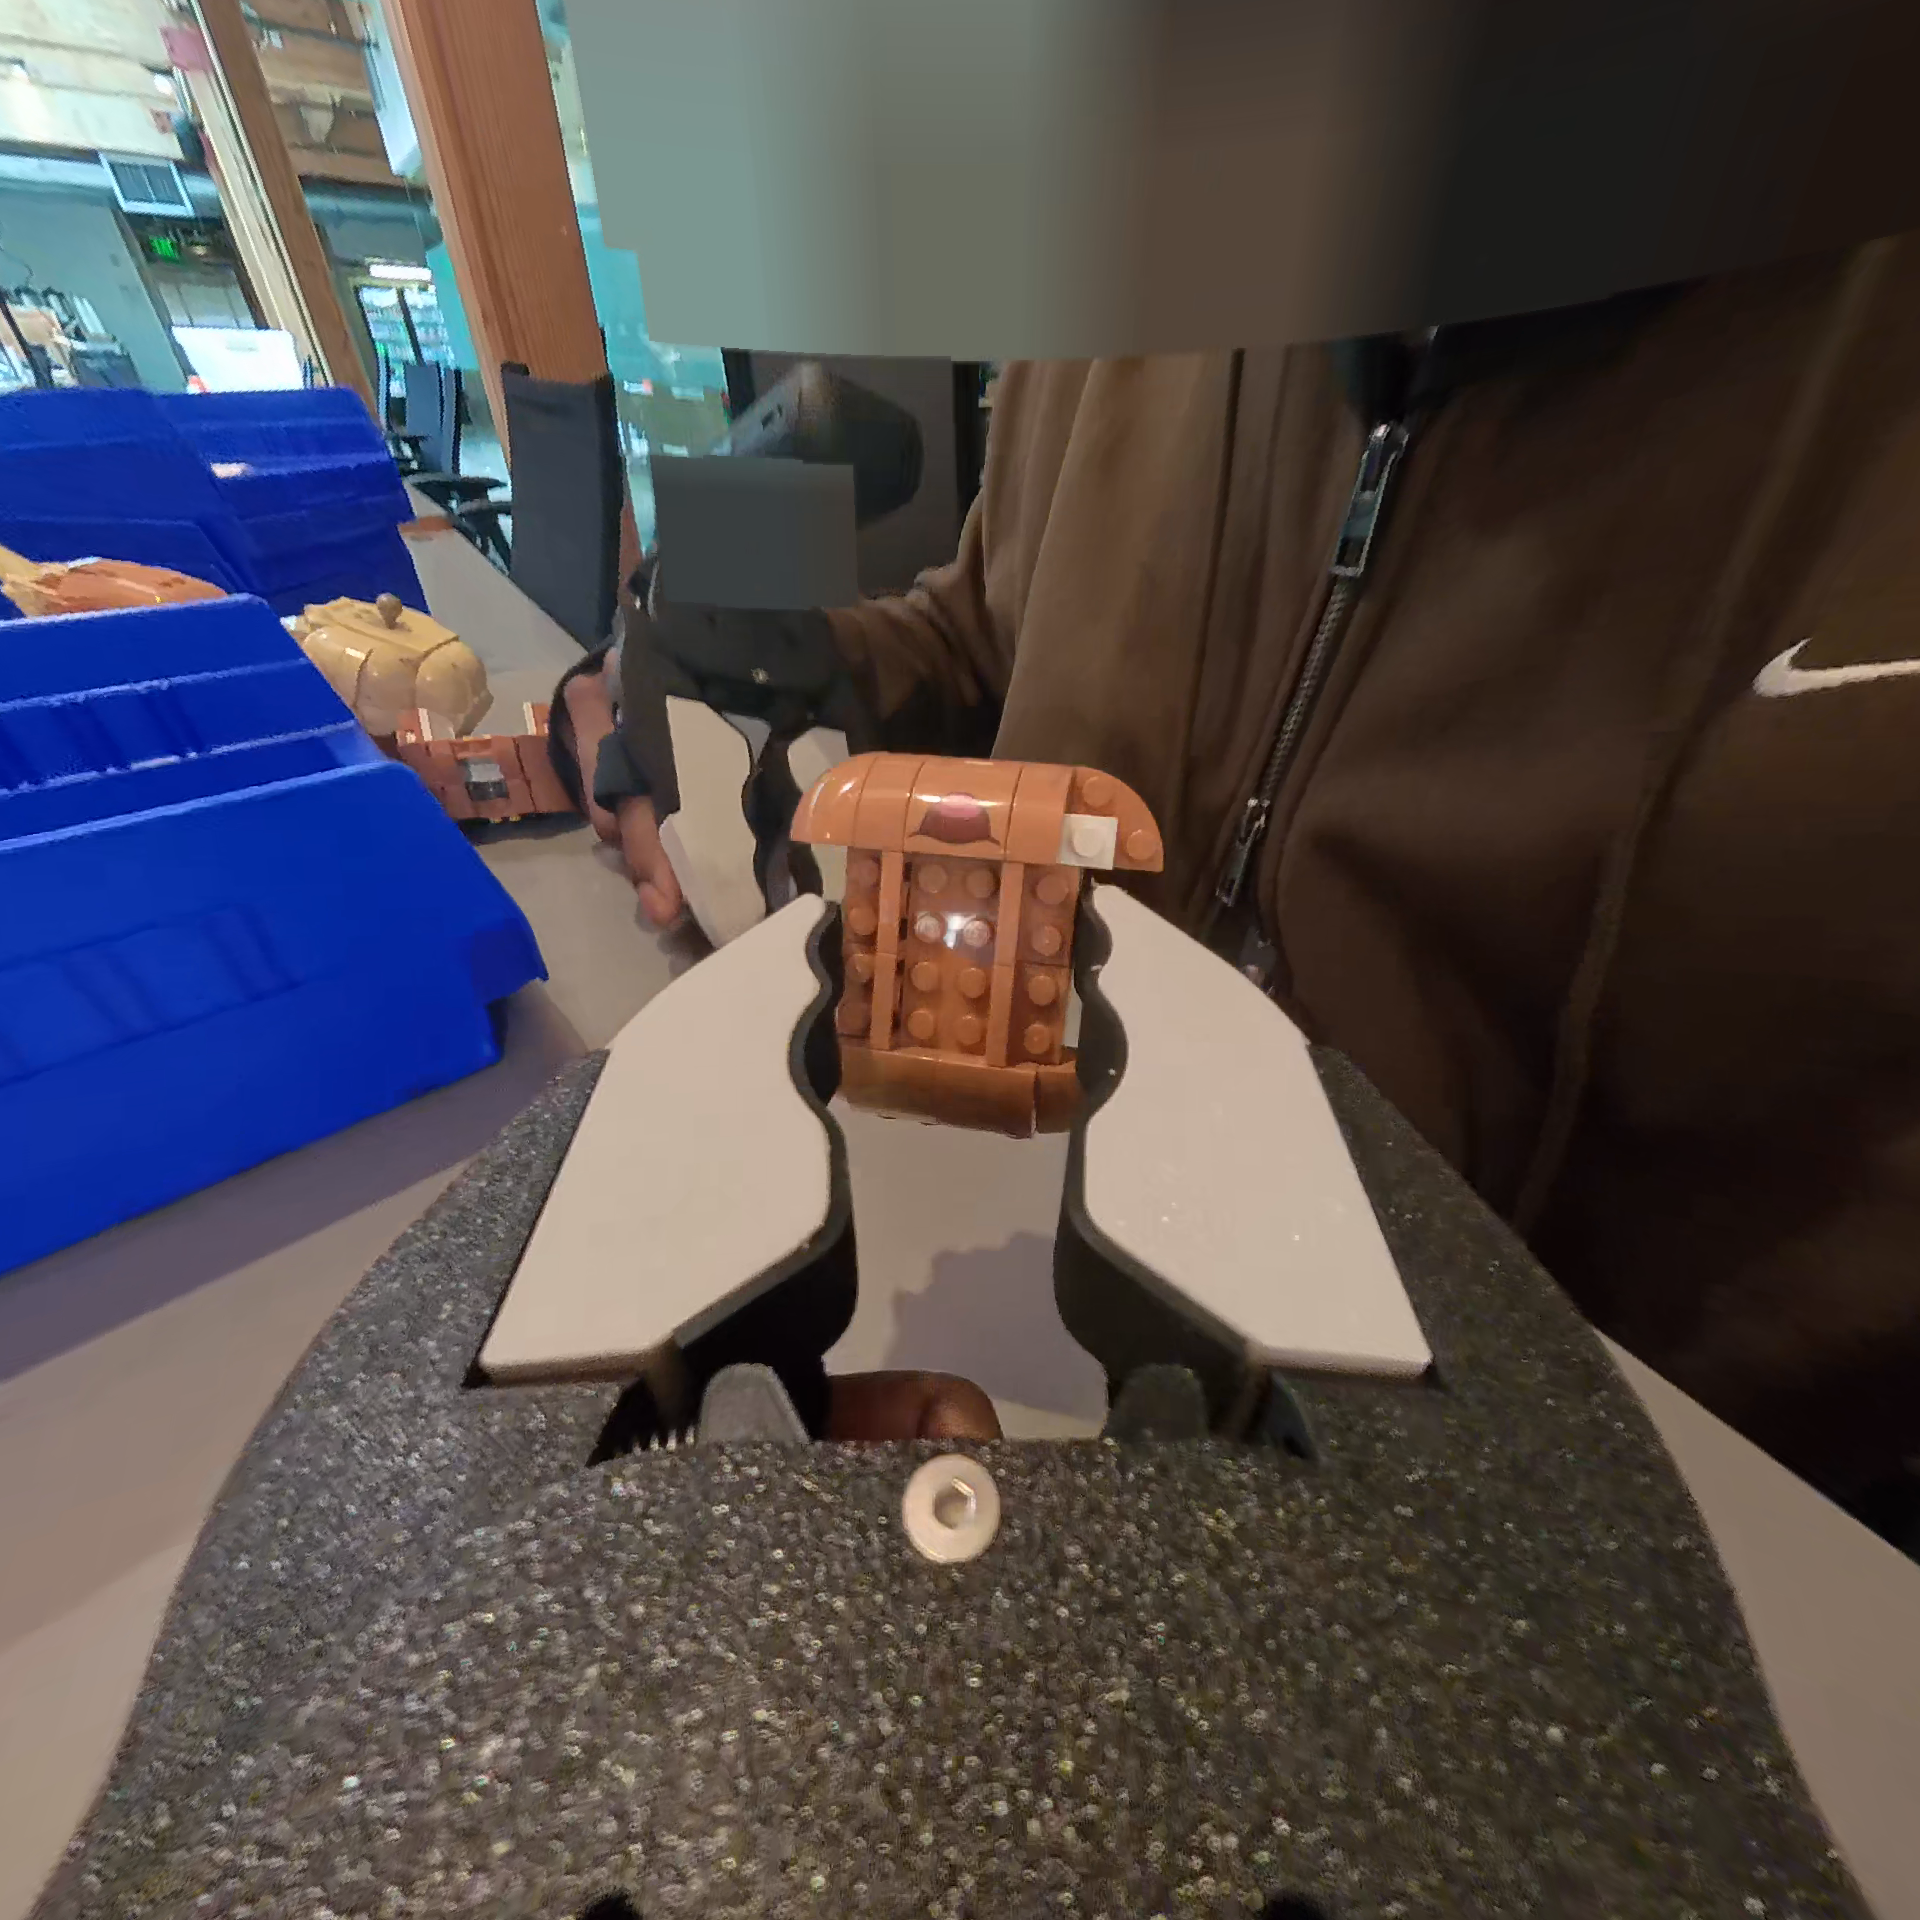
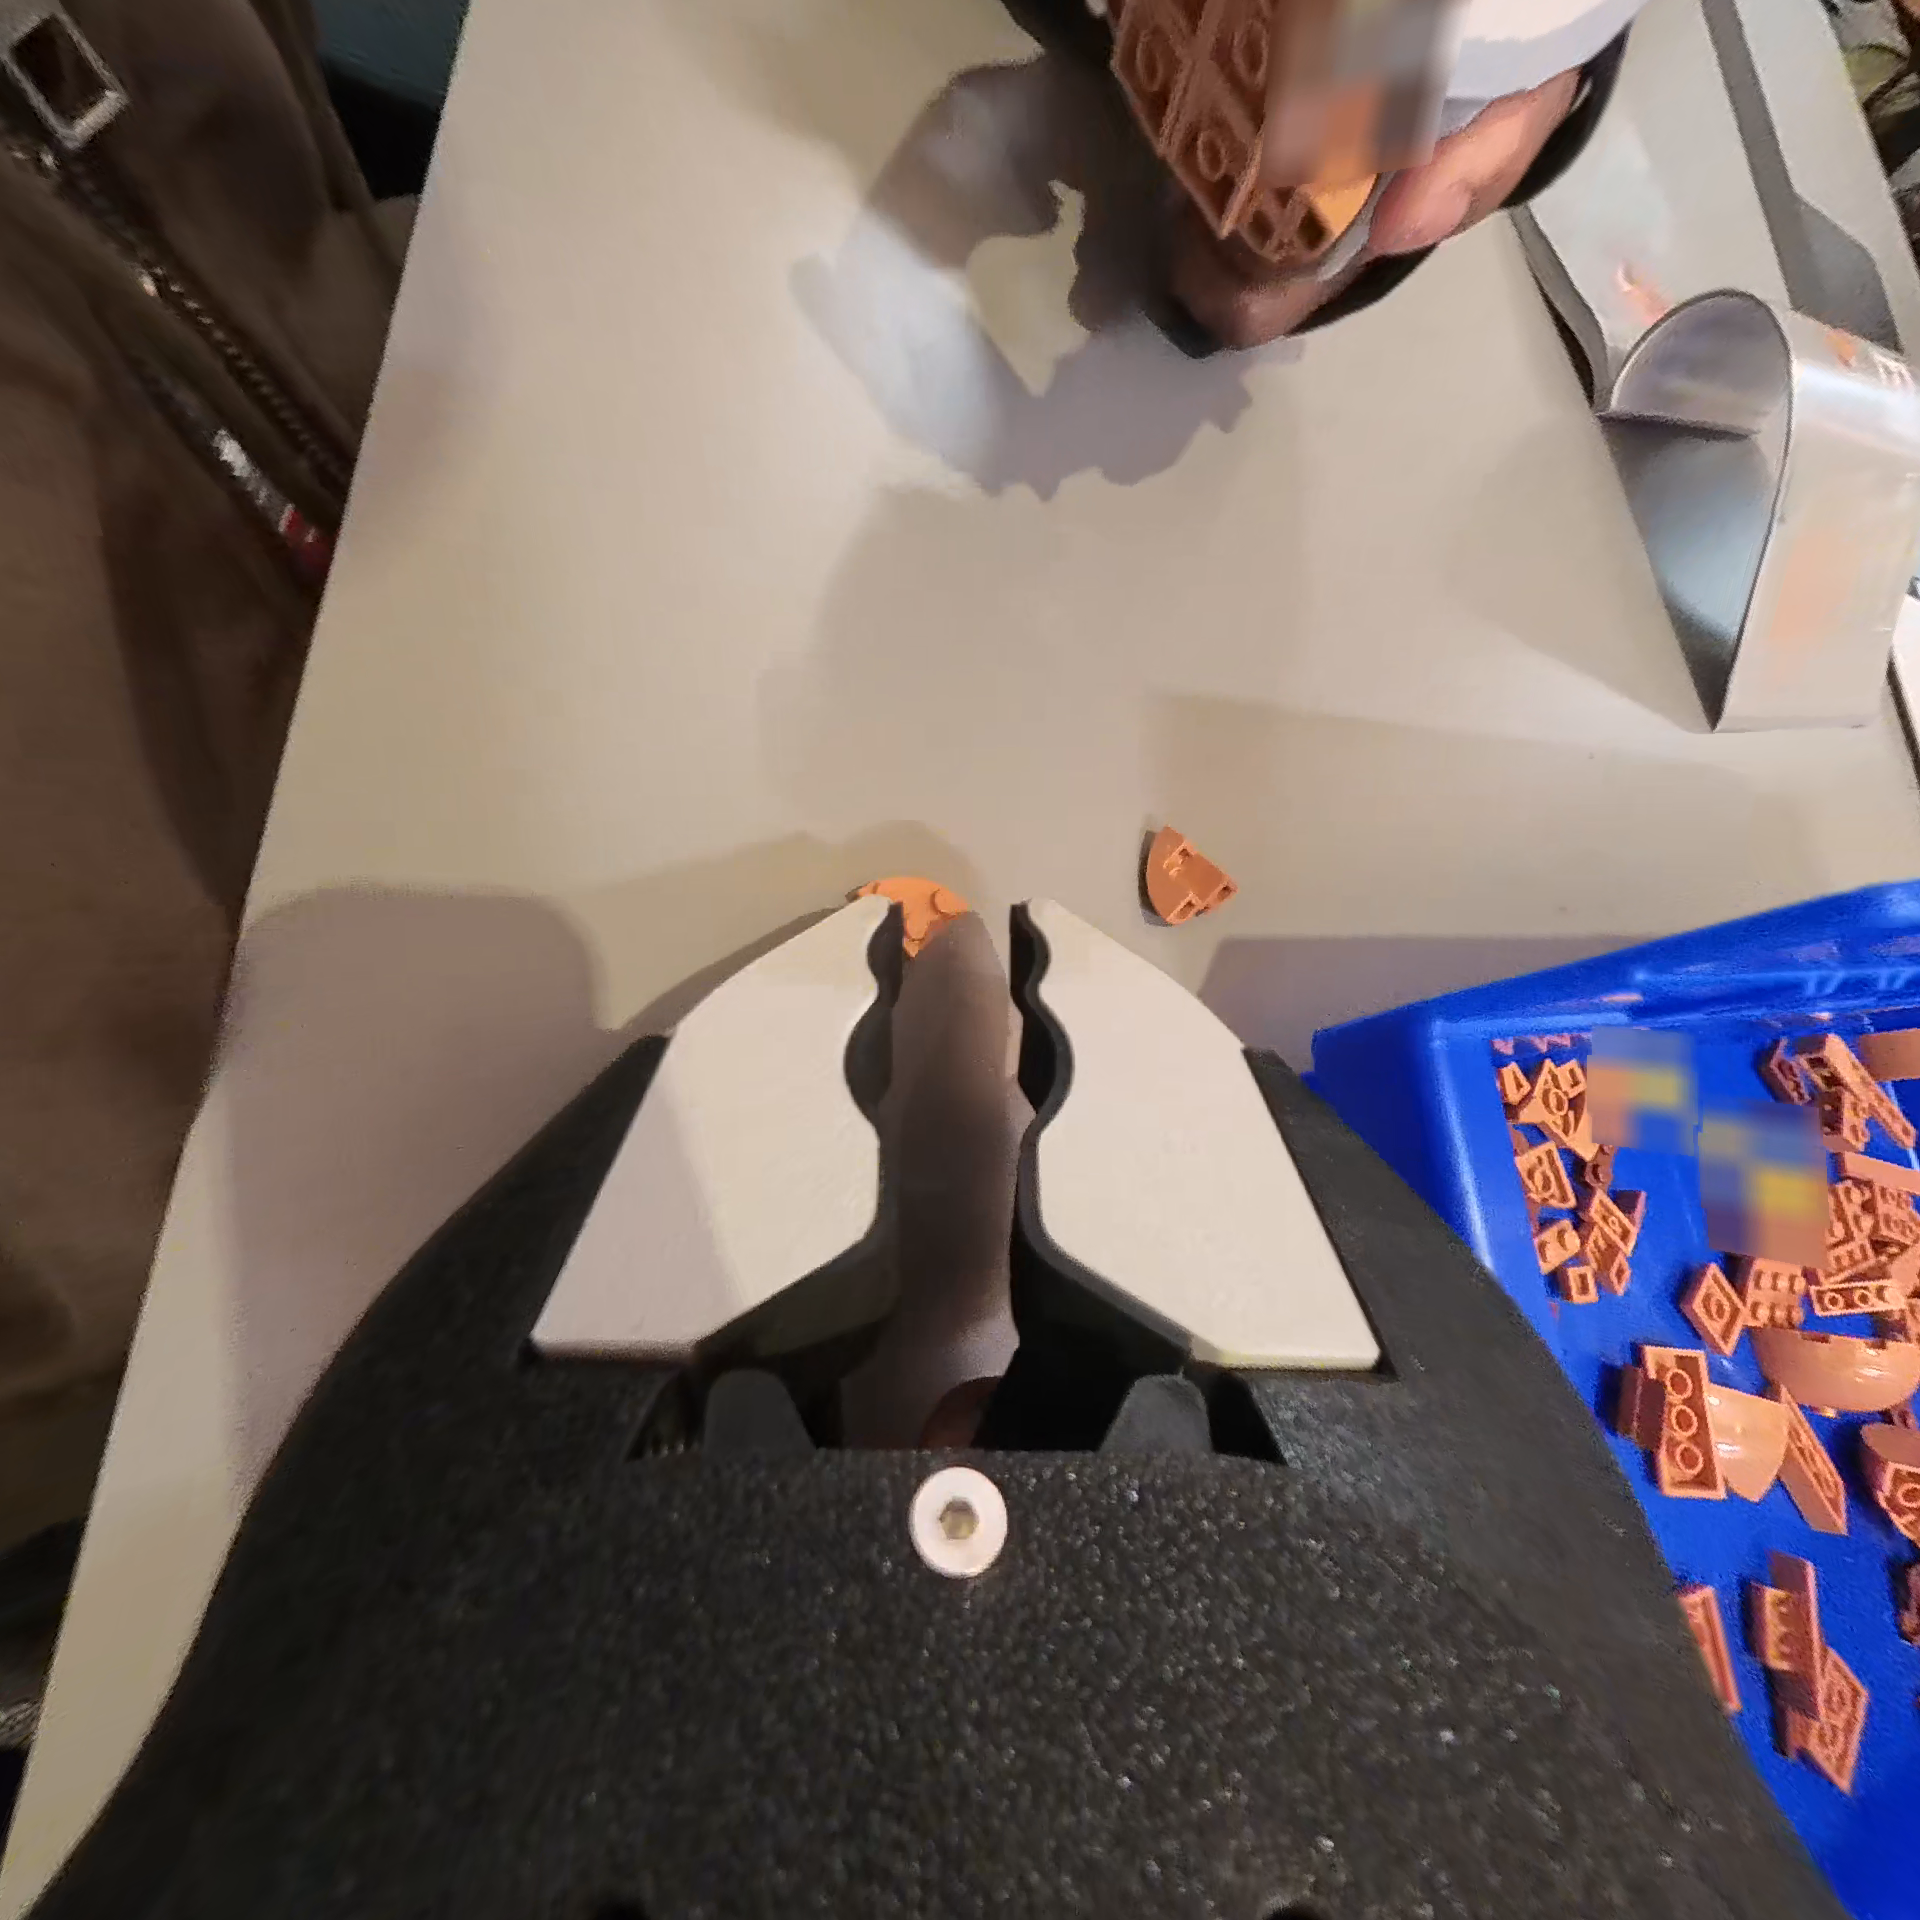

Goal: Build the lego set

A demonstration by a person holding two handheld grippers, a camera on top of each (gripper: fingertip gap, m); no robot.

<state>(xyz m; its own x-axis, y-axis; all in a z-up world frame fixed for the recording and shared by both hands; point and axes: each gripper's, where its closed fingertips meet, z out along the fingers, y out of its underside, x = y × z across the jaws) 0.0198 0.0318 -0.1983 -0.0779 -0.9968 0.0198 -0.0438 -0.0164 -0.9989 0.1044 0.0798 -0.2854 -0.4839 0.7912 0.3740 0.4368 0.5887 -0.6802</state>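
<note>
Left gripper (image 1: 951, 997): clamped on brown block model (image 1: 961, 935).
Right gripper (image 2: 951, 920): fingers apart.
Round piece (image 2: 914, 904): at 11 o'clock, touching its left fingertip.

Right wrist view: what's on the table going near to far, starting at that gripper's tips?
Right gripper → small orange round piece at its fingertips → loose orange rounded piece just past, off to the right → metal scoop → left gripper holding the brown lego build.
</note>
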